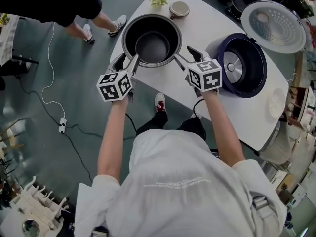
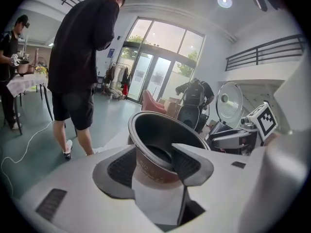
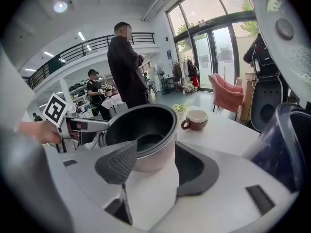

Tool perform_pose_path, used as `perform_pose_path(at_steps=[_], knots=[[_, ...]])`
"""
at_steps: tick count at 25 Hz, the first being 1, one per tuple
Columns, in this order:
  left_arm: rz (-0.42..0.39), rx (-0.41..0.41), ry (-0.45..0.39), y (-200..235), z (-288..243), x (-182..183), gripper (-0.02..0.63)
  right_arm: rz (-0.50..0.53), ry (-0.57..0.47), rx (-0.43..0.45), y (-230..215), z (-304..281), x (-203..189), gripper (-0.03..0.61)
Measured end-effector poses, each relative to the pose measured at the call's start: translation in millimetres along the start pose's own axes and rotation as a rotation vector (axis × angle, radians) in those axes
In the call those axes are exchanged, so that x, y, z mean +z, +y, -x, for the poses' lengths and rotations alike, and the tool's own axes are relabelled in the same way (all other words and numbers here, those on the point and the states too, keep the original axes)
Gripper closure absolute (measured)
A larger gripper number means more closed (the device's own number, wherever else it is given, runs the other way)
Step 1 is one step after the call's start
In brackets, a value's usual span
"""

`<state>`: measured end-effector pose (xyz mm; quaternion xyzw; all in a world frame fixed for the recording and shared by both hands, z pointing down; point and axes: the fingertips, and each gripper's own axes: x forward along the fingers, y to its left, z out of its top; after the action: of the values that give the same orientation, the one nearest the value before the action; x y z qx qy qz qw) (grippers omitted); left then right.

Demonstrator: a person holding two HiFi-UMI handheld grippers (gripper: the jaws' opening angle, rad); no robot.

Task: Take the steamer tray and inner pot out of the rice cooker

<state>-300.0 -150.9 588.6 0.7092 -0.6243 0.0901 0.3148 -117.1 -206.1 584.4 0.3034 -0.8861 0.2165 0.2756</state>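
One inner pot (image 1: 152, 46) stands beside one rice cooker (image 1: 242, 65).

My pale grey short-sleeved T-shirt (image 1: 182, 181) fills the bottom of the head view, with a faint line of white print across the back. Just above it peek dark trousers (image 1: 194, 127) and one red-and-white shoe (image 1: 160, 101). At frame centre are my left gripper (image 1: 127, 59) and right gripper (image 1: 183, 54), each carrying a white marker cube (image 1: 115, 85) with black square patterns. Up close, the shells are smooth white, the pads (image 2: 121, 166) are dark grey and finely ribbed, and small dark insets (image 2: 51, 203) sit in the white.
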Motion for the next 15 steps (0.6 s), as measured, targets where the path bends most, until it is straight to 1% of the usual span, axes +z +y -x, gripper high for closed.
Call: perform_pose_path(at_steps=[3,5,8,11,13,15], knots=[[-0.026,0.028,-0.043,-1,12,10,0.373,0.009,-0.036,-0.008,3,18,6,0.327],[-0.056,0.025,-0.074,-7,19,21,0.373,0.012,-0.072,-0.016,5,32,14,0.327],[-0.113,-0.011,-0.114,-24,23,38,0.376,0.024,-0.134,-0.033,7,57,28,0.327],[-0.185,-0.051,-0.138,-51,23,54,0.382,0.032,-0.199,-0.054,2,88,42,0.332],[-0.238,-0.090,-0.148,-76,21,64,0.385,0.040,-0.239,-0.086,-8,113,51,0.340],[-0.292,-0.147,-0.158,-105,17,74,0.394,0.044,-0.279,-0.135,-22,138,58,0.351]])
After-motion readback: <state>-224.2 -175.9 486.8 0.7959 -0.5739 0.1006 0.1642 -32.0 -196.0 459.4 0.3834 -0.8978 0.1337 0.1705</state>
